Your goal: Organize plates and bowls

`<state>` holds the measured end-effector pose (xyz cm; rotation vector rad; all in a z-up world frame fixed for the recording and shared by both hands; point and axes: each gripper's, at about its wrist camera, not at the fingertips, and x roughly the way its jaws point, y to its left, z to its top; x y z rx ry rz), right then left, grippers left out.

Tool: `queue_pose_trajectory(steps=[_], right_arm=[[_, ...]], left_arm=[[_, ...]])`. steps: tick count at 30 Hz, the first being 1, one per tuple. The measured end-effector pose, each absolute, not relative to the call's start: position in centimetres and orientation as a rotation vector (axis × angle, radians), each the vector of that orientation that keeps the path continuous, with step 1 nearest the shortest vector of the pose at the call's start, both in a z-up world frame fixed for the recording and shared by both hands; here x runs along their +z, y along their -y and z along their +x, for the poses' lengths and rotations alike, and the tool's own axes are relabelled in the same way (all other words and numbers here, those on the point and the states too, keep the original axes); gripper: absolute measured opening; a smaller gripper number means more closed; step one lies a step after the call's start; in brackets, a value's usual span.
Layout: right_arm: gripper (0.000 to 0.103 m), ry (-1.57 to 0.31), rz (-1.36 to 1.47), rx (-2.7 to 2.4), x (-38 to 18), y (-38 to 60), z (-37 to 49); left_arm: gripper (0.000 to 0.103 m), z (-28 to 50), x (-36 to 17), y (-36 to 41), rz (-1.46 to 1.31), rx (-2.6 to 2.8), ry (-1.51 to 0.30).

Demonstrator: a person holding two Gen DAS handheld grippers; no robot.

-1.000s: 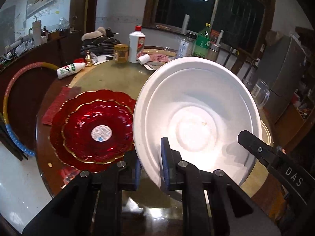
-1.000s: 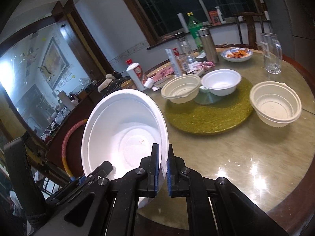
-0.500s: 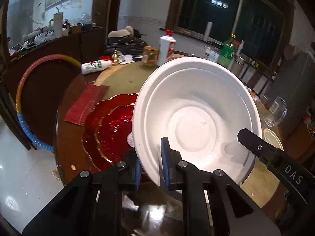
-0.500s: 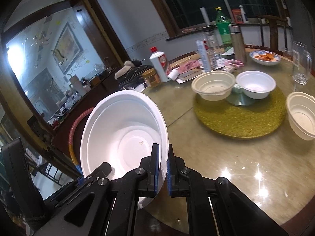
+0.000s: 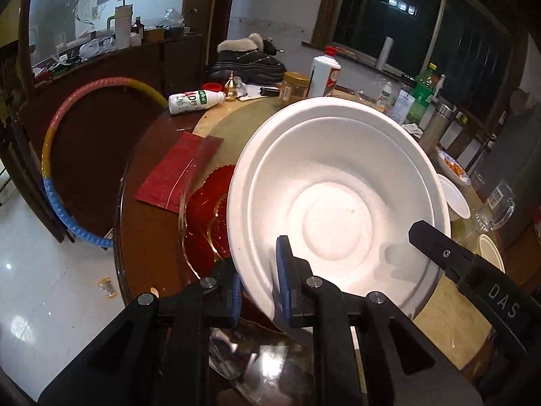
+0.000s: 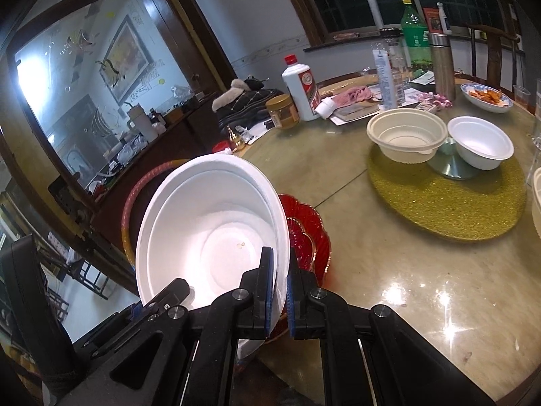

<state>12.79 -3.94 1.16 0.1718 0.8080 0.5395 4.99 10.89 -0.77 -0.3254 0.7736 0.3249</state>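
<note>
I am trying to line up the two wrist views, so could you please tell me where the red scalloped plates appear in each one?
Left wrist: the red plates lie left of centre, mostly hidden behind the big white bowl.
Right wrist: the red plates sit at centre, just right of the bowl's rim.
Shared landmark: the white bottle with a red cap at the table's far side.

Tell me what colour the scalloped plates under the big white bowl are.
Deep red with gold edging on the scalloped plates, clearest in the right wrist view.
</note>
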Motion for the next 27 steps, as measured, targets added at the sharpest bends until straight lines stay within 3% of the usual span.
queue_pose_trajectory(steps=[27], right_arm=[[0.006,-0.899,0.128,0.534,-2.2,1.2,15.3]], left_arm=[[0.016,6.9,-3.8,-12.6,-0.346,0.364,-0.857]])
